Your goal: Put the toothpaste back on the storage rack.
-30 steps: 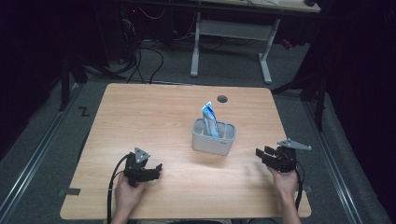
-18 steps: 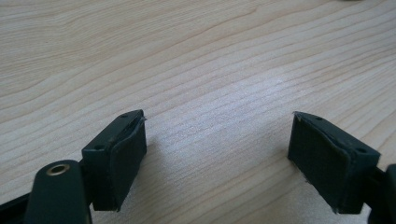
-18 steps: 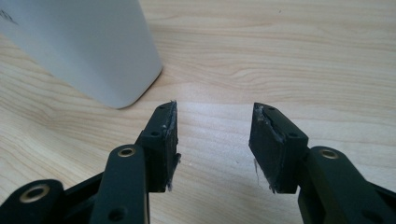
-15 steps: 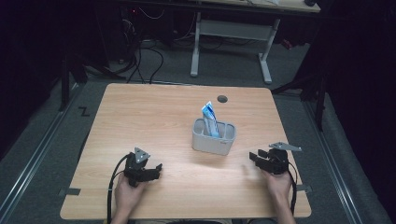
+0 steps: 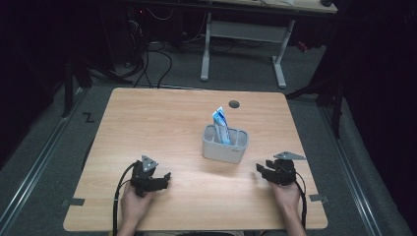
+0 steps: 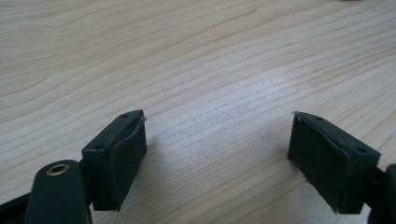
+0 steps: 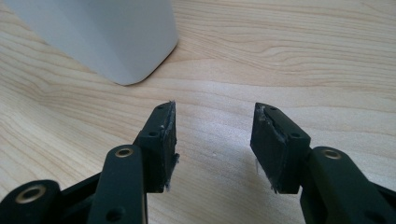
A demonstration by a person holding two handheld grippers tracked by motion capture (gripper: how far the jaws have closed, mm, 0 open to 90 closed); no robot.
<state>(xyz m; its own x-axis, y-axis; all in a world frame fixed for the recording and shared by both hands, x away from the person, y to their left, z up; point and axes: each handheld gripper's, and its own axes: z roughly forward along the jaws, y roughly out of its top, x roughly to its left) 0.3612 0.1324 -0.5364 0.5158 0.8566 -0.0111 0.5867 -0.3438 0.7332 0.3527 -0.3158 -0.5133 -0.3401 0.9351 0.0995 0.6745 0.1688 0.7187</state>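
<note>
right gripper (image 5: 259,170) moved nearer grey caddy (image 5: 225,145) holding blue tube (image 5: 221,124), both grippers' fingers apart, empty

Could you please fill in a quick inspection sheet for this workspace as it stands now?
Surface: wooden table, bare grain, round grommet hole near far edge.
Job's things: grey holder upright, blue-and-white tube standing inside.
Clutter: nothing seen.
Grippers: left gripper open, empty; right gripper open, empty, near the holder.
Cables: black cable trails from the left gripper.
Surroundings: dark room, white desk frame behind, floor cables.
</note>
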